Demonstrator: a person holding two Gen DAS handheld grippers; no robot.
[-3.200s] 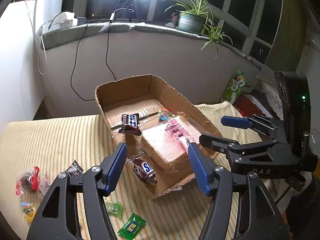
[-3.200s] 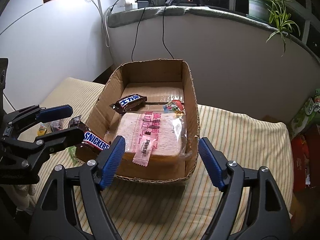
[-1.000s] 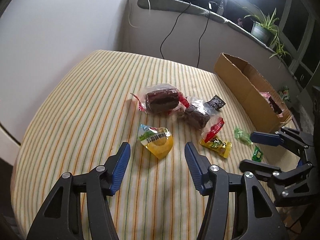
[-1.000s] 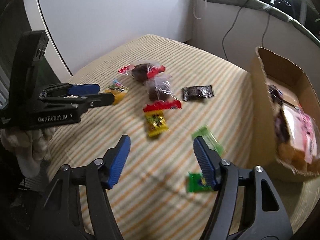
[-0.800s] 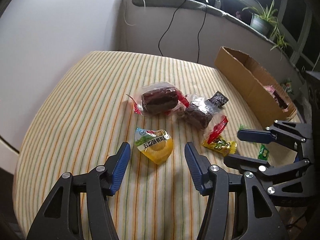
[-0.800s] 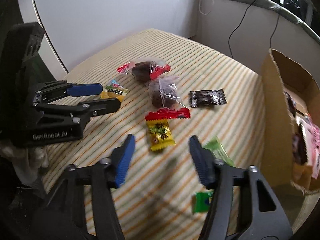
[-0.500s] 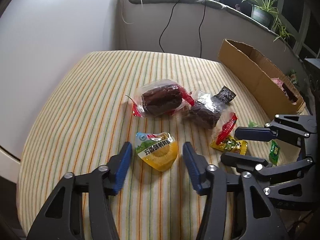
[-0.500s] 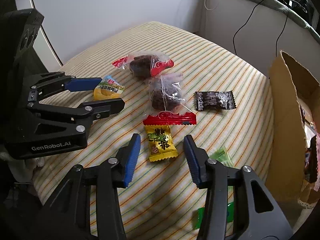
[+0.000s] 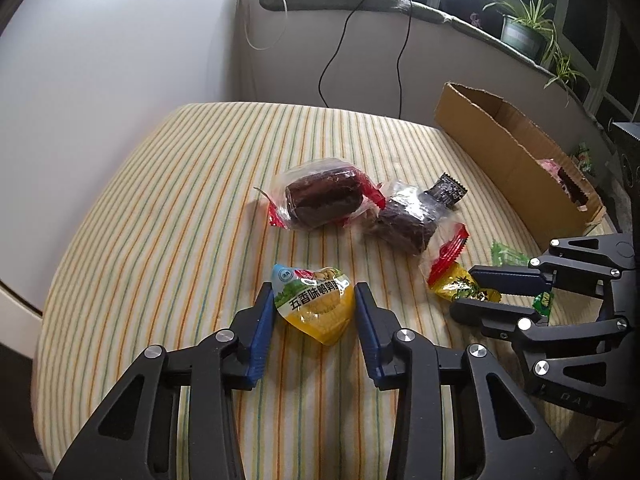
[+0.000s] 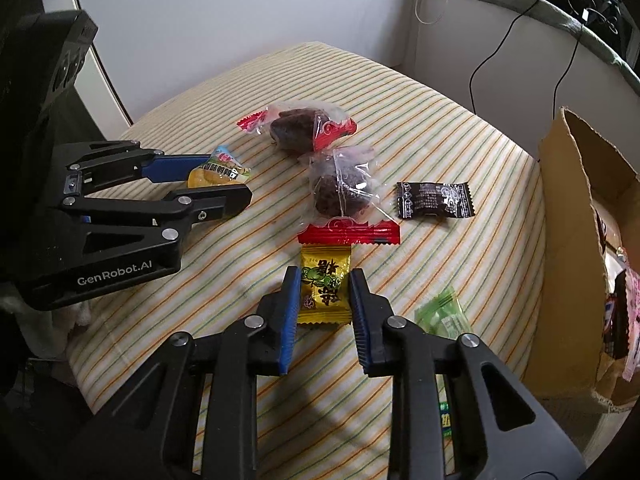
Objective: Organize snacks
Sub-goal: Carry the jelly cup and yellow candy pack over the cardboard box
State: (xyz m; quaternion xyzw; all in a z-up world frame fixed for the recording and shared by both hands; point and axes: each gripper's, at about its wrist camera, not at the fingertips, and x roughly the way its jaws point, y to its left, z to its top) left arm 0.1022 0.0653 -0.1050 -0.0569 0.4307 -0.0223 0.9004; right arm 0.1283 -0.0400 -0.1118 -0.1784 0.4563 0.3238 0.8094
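Note:
My left gripper (image 9: 314, 300) has closed in around a yellow jelly cup with a green-and-blue lid (image 9: 316, 304); its blue pads sit against both sides of the cup on the striped tablecloth. My right gripper (image 10: 324, 284) has closed in around a yellow candy packet with a red end (image 10: 325, 286), pads at both its sides. The same candy packet shows in the left wrist view (image 9: 456, 276), and the jelly cup in the right wrist view (image 10: 218, 172). The cardboard box (image 9: 512, 164) with snacks inside stands at the right.
Two clear-wrapped dark cakes (image 9: 322, 196) (image 9: 408, 216), a black candy packet (image 10: 434, 200) and green candy packets (image 10: 442, 316) lie on the striped table (image 9: 168, 208). A wall is at the left; a sill with cables and a potted plant (image 9: 524, 36) is behind.
Both grippers swung from the box to the loose snacks, lowered and narrowed: the left onto the jelly cup, the right onto the yellow candy packet.

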